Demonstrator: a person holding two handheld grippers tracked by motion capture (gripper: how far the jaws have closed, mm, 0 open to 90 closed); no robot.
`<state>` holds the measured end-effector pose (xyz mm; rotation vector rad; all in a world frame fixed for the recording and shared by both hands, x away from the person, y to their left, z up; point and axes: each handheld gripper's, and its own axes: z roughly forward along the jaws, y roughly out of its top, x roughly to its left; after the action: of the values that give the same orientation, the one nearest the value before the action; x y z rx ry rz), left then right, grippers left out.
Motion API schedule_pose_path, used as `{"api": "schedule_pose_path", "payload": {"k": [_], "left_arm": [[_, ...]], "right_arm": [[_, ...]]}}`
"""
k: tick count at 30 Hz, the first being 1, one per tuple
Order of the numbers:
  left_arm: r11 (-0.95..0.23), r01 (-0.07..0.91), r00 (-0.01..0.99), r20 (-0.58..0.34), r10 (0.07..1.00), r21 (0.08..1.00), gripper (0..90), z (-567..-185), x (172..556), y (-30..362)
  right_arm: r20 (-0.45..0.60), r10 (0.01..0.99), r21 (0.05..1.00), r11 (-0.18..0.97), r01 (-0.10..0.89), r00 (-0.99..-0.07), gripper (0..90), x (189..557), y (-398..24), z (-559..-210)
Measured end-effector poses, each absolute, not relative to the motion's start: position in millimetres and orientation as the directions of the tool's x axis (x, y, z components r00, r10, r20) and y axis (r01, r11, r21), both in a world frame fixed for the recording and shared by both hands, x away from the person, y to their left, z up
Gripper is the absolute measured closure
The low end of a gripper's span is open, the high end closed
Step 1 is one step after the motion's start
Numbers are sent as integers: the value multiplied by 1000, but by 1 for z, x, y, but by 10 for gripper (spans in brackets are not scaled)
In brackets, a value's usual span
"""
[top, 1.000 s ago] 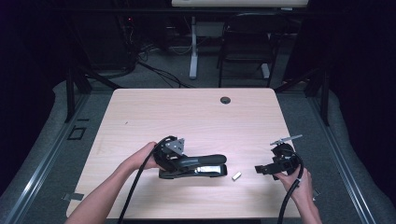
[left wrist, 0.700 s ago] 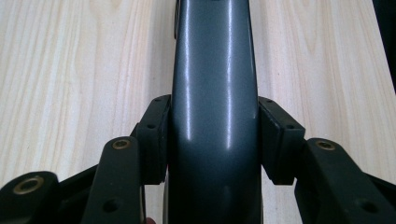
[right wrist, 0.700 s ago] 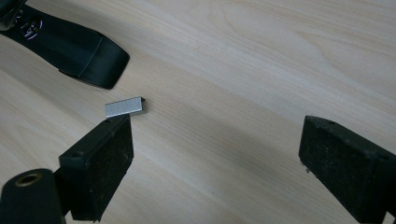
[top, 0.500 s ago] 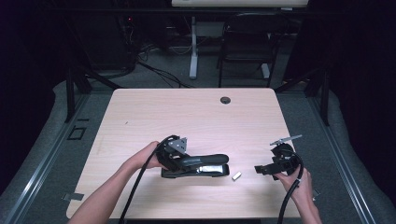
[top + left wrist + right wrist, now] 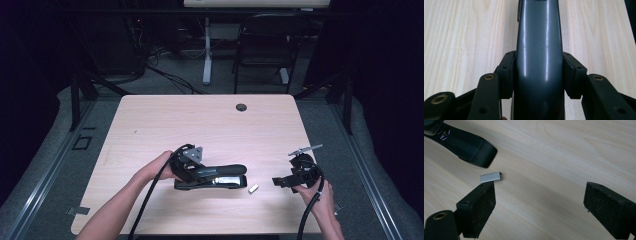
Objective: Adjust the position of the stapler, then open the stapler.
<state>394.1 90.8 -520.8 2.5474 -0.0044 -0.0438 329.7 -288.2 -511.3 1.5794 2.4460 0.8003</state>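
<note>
High view: a light wooden table (image 5: pixel 210 120) seen from above, with a person's forearms coming in from the 6 o'clock edge. The left gripper (image 5: pixel 200 172) lies low over the table a little left of centre, pointing toward 3 o'clock, its jaws around a black stapler (image 5: pixel 222 176) that rests flat on the wood. At 3 o'clock from the stapler's front end, just beside it, lies a small silver strip of staples (image 5: pixel 253 188). Further toward 3 o'clock, apart from the strip, the right gripper (image 5: pixel 276 181) is held in the right hand (image 5: pixel 320 197), pointing toward 9 o'clock. A small dark round hole cover (image 5: pixel 241 107) sits near the table's 12 o'clock edge.

Left gripper view: the stapler's (image 5: pixel 539 60) glossy dark top runs from 6 to 12 o'clock between the two jaws. Both pads (image 5: pixel 506 73) press against its sides, pinching it.

Right gripper view: the jaws stand spread wide with bare wood between them. The strip of staples (image 5: pixel 490 177) lies at 10 o'clock, just above the tip of the left-hand pad (image 5: pixel 477 207); whether they touch cannot be told. The stapler's (image 5: pixel 466 146) front end lies at 11 o'clock.
</note>
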Motion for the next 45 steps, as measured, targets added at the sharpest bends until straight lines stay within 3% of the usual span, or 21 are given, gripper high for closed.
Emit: {"api": "schedule_pose_path", "payload": {"k": [6, 10, 12, 13, 18, 23, 34, 45], "left_arm": [[-826, 35, 999, -20, 29, 563, 505, -521, 391, 90], [-797, 81, 997, -41, 71, 598, 293, -518, 389, 93], [-788, 98, 995, -43, 91, 608, 266, -516, 390, 98], [-784, 109, 994, -41, 106, 611, 198, -515, 390, 101], [-746, 156, 983, -28, 182, 648, 121, -506, 387, 120], [-699, 234, 944, 14, 329, 676, 28, -495, 376, 143], [-643, 326, 876, 34, 481, 693, 1, -496, 358, 172], [-642, 355, 864, 24, 503, 680, 0, -508, 344, 190]], "right_arm": [[180, 873, 495, 317, 809, -453, 103, 329, -291, -511], [176, 868, 499, 327, 802, -464, 104, 329, -290, -510], [175, 869, 500, 327, 802, -464, 105, 328, -290, -510], [178, 867, 503, 326, 800, -465, 107, 328, -290, -510], [174, 867, 510, 327, 796, -468, 108, 327, -289, -509], [163, 859, 531, 338, 777, -485, 120, 325, -286, -506], [176, 852, 545, 333, 770, -493, 119, 323, -283, -502], [182, 838, 561, 341, 755, -514, 122, 321, -277, -499]]}}
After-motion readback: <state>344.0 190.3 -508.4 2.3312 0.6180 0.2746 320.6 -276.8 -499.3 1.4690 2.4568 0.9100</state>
